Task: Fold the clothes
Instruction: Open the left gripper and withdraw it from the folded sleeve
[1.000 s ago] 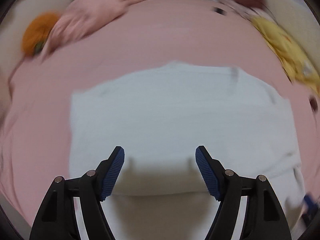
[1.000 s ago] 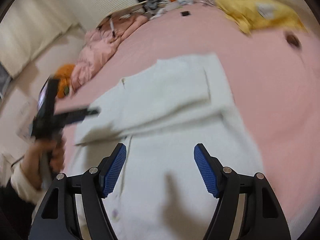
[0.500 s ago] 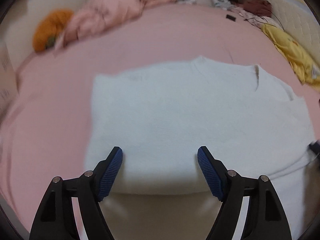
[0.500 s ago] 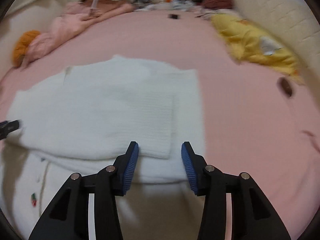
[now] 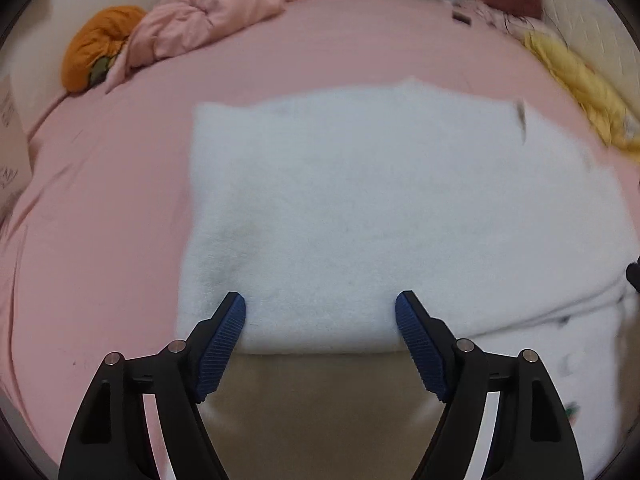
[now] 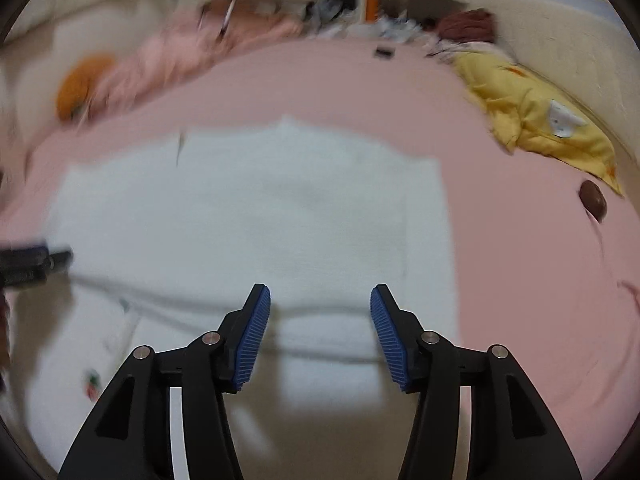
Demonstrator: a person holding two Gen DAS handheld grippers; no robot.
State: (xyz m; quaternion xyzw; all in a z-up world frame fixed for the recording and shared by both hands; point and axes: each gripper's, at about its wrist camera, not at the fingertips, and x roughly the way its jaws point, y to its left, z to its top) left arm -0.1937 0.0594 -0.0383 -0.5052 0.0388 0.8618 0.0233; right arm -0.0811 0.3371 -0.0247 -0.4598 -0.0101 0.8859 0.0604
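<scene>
Your left gripper (image 5: 320, 312) sits at the bottom centre of its frame with its blue pads (image 5: 222, 350) spread wide and nothing between them, poised over the near folded edge of the white knit sweater (image 5: 380, 208). That sweater fills the middle of the left wrist view, lying flat on the pink bedsheet (image 5: 100, 240), with a second layer of the garment showing at the lower right of the frame. In the right wrist view your right gripper (image 6: 320, 306) is also at the bottom centre, its fingers moderately apart and empty, above the sweater (image 6: 260, 216) where a folded layer ends in a ridge just ahead of the fingertips; small buttons and a red motif show at the lower left. The other gripper (image 6: 28, 264) enters at the left edge of that frame, blurred. A pink duvet (image 5: 208, 16) and an orange cushion (image 5: 96, 48) lie at the upper left of the left view, a yellow blanket (image 6: 536, 116) at the upper right of the right view, and a small brown object (image 6: 593, 200) just below it.
</scene>
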